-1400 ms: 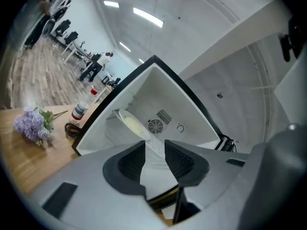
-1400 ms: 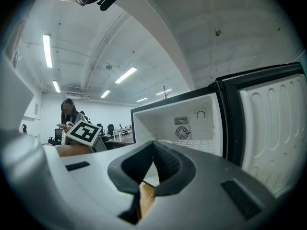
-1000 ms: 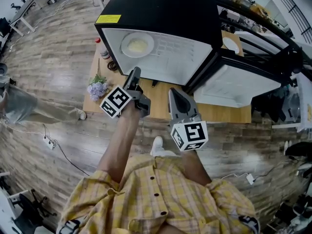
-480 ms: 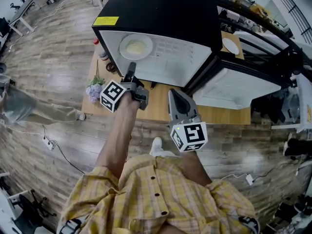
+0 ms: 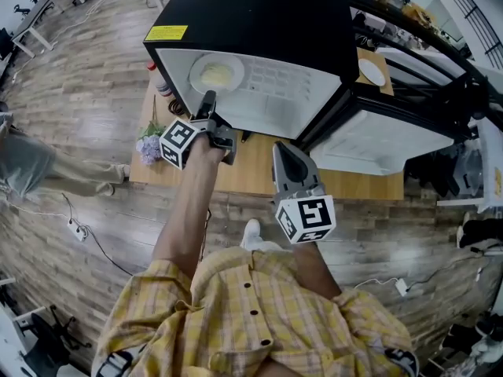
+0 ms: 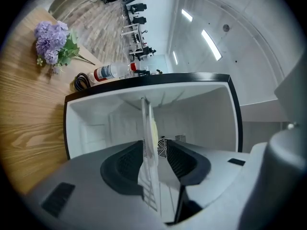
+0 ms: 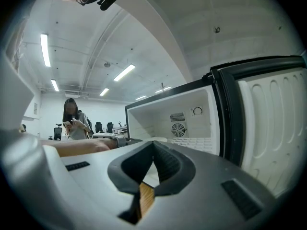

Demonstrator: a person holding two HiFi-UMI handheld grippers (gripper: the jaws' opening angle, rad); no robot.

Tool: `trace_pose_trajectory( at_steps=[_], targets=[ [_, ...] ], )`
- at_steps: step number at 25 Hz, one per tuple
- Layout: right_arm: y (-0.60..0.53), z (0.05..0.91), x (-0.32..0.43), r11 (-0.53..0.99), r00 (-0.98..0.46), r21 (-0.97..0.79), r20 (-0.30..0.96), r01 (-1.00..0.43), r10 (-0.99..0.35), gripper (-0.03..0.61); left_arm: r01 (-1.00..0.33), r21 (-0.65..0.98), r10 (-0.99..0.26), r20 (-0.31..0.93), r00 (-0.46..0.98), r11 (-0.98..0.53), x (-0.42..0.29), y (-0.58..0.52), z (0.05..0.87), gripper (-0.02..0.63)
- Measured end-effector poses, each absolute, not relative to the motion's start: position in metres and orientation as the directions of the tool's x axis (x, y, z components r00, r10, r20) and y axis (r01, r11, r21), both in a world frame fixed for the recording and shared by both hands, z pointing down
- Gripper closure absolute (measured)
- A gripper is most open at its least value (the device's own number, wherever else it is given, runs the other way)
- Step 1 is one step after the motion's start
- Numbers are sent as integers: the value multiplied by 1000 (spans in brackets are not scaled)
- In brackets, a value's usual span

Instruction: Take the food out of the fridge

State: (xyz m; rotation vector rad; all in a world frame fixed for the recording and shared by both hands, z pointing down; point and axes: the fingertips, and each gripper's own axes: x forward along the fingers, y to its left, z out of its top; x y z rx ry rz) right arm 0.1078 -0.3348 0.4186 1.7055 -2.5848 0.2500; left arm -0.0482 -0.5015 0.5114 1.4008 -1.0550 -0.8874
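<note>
The fridge (image 5: pixel 259 14) stands open at the back of the worktop (image 5: pixel 259 175), its door (image 5: pixel 369 144) swung out to the right. The plate (image 5: pixel 216 73) of food (image 5: pixel 218 74) is inside, in the left part of the cavity. The food is only a pale yellow patch, too blurred to name.

The left gripper (image 5: pixel 208 102) reaches level into the fridge mouth just before the plate, jaws apart. Its own view is rolled on its side, and there the plate shows edge-on in line with the gap. Whether a pad touches the rim cannot be told.

The right gripper (image 5: pixel 281 149) hangs over the worktop's front edge, near the door's hinge side. Its jaws are together with nothing between them — only wood shows below the tips.

Flowers (image 5: pixel 149 144) lie at the worktop's left edge. A bottle (image 5: pixel 161 81) sits at the back left corner, half hidden by the fridge, which also hides the worktop's far edge.
</note>
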Motion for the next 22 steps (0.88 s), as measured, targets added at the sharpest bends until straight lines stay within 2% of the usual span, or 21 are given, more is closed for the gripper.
trace_pose_trajectory(
  at_steps=[13,19,22],
  targets=[
    [-337,421,118,369,-382,-112,125,-923,-916,571,-27,997,-954,79,290,75,-51,-535,531,459],
    [-338,422,123,357,-370,-112,125,-927,-921,571,-10,997,-954,75,289,75,-51,-538,528,565],
    [-337,420,123,355,-368,-112,123,-928,-922,571,-18,996,-952,93,290,92,-52,-536,527,572]
  ],
)
